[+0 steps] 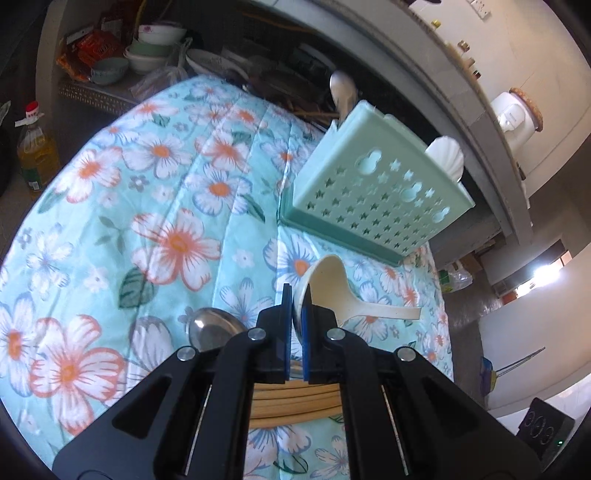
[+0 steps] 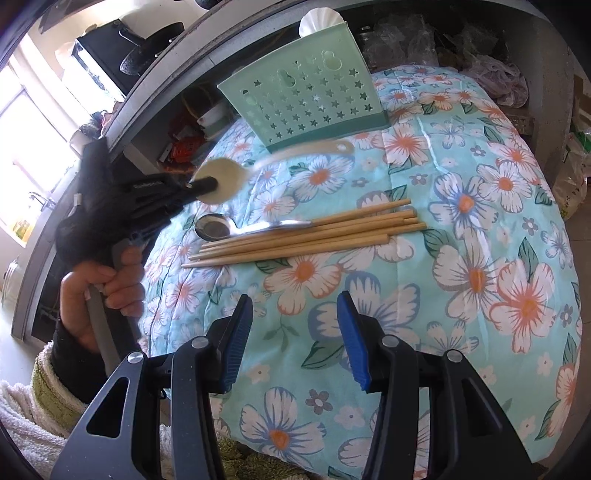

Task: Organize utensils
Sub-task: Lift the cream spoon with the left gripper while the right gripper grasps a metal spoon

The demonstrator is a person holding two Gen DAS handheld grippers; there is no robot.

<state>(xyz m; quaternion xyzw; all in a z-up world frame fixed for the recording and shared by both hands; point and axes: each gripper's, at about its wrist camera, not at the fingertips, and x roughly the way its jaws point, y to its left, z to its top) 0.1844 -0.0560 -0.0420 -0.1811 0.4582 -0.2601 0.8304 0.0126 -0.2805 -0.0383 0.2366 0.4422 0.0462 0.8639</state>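
In the right wrist view, left of centre, the left hand-held gripper (image 2: 207, 184) pinches one cream plastic spoon (image 2: 221, 181) by its bowl. Below it lie one steel spoon (image 2: 214, 226) and about six chopsticks (image 2: 306, 240) on the floral tabletop (image 2: 480, 221). At top centre, one green holder (image 2: 306, 92) contains a white utensil (image 2: 319, 20). The right hand-held gripper (image 2: 295, 339) stands spread, empty.

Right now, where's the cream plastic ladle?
Clamped by its bowl in the left gripper, the cream ladle sits just in front of the green utensil holder, above the chopsticks.
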